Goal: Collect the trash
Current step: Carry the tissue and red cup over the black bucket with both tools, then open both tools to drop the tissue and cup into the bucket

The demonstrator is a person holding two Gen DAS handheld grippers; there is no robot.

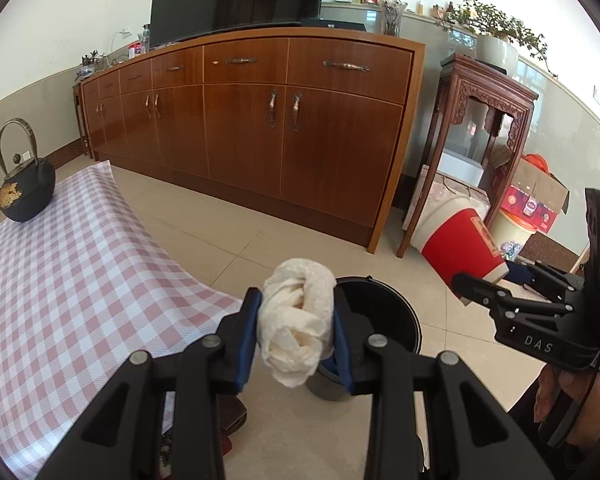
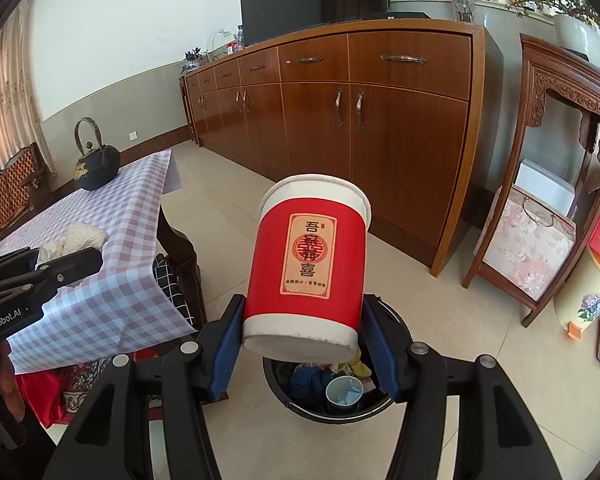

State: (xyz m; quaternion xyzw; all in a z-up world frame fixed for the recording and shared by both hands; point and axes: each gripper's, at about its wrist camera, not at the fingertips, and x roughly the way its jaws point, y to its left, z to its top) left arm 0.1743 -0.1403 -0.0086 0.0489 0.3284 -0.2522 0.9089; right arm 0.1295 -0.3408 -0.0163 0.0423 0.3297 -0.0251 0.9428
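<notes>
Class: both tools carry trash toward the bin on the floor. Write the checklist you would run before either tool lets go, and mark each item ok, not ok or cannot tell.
1. Left tool grips the tissue: ok.
2. Right tool grips the cup: ok.
3. Bin open, no lid: ok.
4. Room left in the bin: ok, though it already holds trash.
5. Cup directly above the bin mouth: cannot tell; it tilts at the far rim.
6. Tissue directly above the bin mouth: cannot tell.
</notes>
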